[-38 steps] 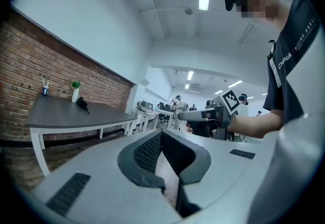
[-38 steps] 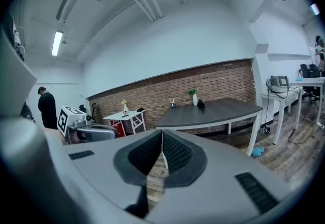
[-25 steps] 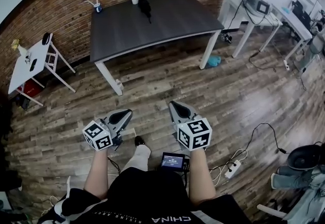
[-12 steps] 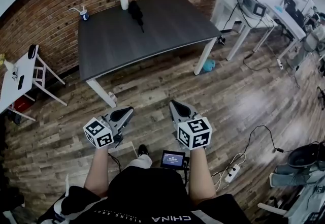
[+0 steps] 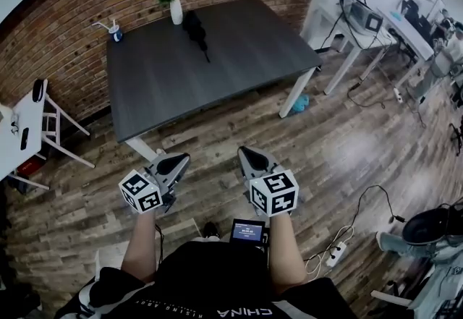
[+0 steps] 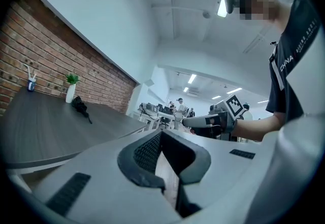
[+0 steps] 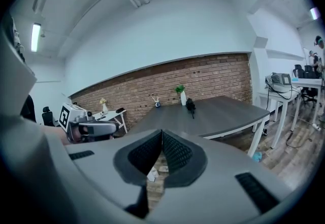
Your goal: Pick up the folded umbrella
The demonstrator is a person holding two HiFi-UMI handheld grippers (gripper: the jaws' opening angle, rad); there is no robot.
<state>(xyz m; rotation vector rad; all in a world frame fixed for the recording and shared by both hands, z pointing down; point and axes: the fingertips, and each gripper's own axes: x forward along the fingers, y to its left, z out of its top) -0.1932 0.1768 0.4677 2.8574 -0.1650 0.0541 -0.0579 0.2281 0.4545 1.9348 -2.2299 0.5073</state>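
The folded black umbrella (image 5: 195, 30) lies at the far side of the dark table (image 5: 217, 71), next to a white vase with a plant (image 5: 173, 6). It shows small in the left gripper view (image 6: 80, 106) and the right gripper view (image 7: 191, 105) too. My left gripper (image 5: 175, 162) and right gripper (image 5: 248, 157) are both shut and empty, held side by side over the wooden floor, well short of the table's near edge. Each gripper also appears in the other's view: the right gripper (image 6: 190, 122) and the left gripper (image 7: 112, 127).
A small cup with straws (image 5: 116, 33) stands at the table's back left corner. A white folding side table (image 5: 25, 133) is at the left by the brick wall. White desks with equipment (image 5: 376, 21) stand at the right. A power strip and cables (image 5: 336, 252) lie on the floor.
The table and umbrella have come nearer and lower in the head view as the person walks toward them. Both grippers stay shut and keep their pose in front of the body.
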